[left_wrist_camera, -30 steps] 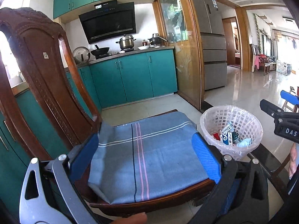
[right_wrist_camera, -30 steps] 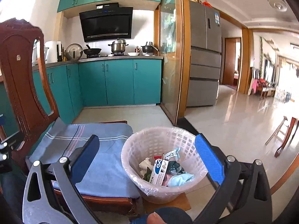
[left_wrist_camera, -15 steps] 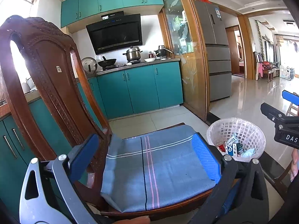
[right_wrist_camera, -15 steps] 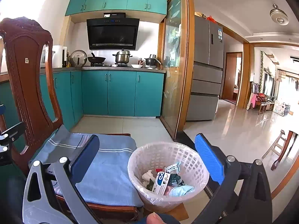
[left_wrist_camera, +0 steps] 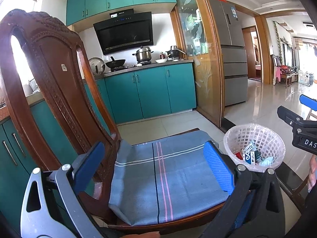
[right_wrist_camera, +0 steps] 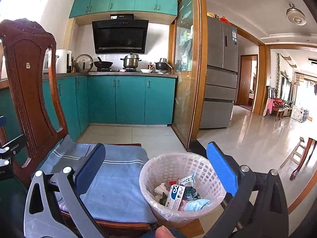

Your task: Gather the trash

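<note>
right wrist view: right gripper [right_wrist_camera: 156,170] fingers spread, empty, above trash basket [right_wrist_camera: 158,166]; left gripper [left_wrist_camera: 154,166] likewise.

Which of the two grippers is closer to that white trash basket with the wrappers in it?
The right. The right gripper hangs open just above and in front of the trash basket, while the left gripper is open over the chair's blue cushion, off to the basket's left.

Home kitchen (teal cabinets [right_wrist_camera: 130,99], fridge [right_wrist_camera: 221,73]).
</note>
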Demonstrator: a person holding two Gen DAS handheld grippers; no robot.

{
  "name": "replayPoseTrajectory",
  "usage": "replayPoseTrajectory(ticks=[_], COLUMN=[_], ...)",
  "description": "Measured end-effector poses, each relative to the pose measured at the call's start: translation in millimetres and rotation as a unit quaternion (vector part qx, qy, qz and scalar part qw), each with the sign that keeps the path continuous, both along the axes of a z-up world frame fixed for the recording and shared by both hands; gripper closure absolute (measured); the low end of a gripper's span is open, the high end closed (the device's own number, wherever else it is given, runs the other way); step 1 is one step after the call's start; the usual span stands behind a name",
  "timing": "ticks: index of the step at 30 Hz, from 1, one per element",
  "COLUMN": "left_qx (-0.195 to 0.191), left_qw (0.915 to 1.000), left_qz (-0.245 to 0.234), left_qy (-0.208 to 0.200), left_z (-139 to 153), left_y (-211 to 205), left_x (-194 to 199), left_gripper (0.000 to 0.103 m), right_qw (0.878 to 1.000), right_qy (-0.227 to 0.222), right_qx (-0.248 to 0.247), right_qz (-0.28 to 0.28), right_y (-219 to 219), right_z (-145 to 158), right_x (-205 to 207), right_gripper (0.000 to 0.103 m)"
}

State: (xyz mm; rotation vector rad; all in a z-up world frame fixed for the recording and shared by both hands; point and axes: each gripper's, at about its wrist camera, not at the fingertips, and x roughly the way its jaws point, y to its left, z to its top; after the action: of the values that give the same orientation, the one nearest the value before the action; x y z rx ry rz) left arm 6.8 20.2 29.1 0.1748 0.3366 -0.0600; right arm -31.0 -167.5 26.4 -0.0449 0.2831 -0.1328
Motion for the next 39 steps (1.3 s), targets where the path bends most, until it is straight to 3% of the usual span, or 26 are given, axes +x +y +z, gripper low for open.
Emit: replayPoseTrajectory(ticks=[39], left_qx=[-0.002], left_qw=[0.9992], left_qz=[0.019], left_qy=[0.034], left_z=[-20], left_y=[14], left_x=[30], left_gripper=[0.003], right_qw=[1.0], right_qy=[0.019], right_qx=[-0.005], right_qz=[0.015], right_y=[17], right_z=[-16], right_x=[32], right_gripper=[0.003])
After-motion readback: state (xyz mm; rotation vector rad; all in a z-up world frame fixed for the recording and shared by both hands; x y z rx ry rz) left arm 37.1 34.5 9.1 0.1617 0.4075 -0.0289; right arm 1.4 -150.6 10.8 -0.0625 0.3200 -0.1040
